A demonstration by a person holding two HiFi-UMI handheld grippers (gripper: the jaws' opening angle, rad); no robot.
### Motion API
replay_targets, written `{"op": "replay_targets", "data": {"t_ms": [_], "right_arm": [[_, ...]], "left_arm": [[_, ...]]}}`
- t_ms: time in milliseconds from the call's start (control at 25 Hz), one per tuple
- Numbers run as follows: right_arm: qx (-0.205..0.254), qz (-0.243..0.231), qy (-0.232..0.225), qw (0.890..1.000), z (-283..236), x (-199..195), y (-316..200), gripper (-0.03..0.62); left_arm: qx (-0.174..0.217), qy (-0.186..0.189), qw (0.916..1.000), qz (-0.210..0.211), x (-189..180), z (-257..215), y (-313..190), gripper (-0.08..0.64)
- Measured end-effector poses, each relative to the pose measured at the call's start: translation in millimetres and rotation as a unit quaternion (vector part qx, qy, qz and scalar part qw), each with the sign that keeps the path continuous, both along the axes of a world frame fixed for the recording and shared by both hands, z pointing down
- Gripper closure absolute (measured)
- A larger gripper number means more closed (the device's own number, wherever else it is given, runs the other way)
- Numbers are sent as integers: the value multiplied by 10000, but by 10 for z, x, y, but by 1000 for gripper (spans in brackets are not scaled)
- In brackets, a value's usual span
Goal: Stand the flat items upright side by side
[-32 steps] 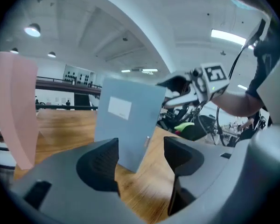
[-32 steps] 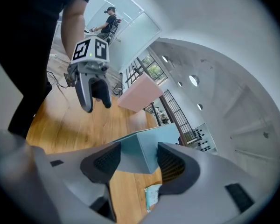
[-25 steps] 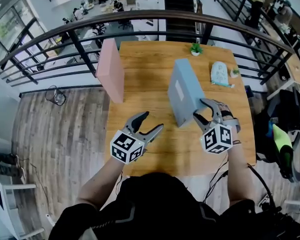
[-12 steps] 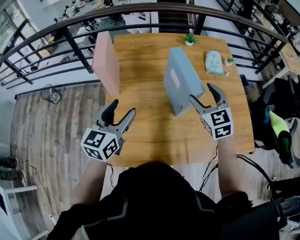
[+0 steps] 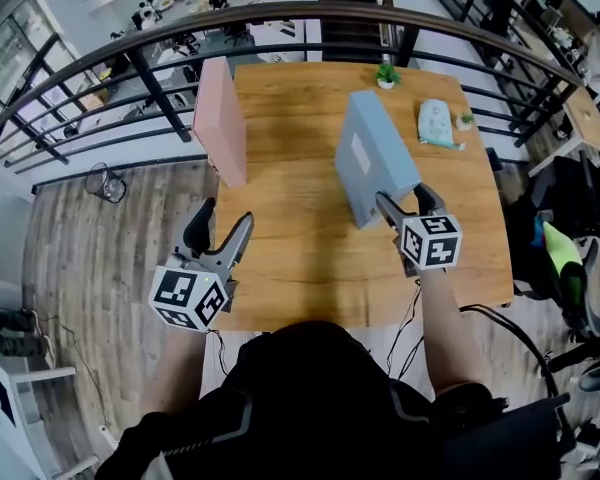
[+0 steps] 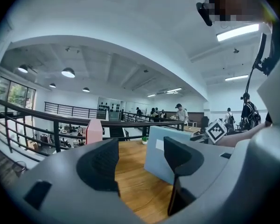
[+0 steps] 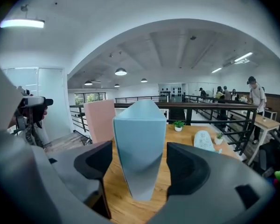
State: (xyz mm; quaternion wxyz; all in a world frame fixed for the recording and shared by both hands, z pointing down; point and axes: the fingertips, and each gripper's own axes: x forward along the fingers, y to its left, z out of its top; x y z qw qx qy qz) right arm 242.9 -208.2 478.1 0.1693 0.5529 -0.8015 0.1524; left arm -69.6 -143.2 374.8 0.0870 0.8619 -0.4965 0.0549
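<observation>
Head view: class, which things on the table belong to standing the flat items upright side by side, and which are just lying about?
Job: blue flat box; pink flat box.
Lying about: small potted plant; pale patterned pouch; tiny plant beside it.

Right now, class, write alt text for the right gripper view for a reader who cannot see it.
An upright blue box, seen edge-on, stands on a wooden table between the jaws of the right tool, which have just been opening and do not touch it. A pink box stands upright behind it to the left.
</observation>
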Motion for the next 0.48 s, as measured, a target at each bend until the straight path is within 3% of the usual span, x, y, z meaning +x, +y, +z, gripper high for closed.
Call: {"op": "replay_targets", "data": {"t_ms": [80, 240, 480], "right_arm": [[-59, 93, 6, 9999, 53, 12, -19, 227], [-95, 177, -116, 9997, 95, 29, -19, 298], [-141, 163, -77, 9997, 136, -9, -14, 302]], "left_arm": [[-7, -19, 10000, -17, -62, 5, 25, 242], [-22, 39, 10000, -57, -158, 17, 49, 242], [-40, 115, 9999, -99, -235, 80, 72, 244]]}}
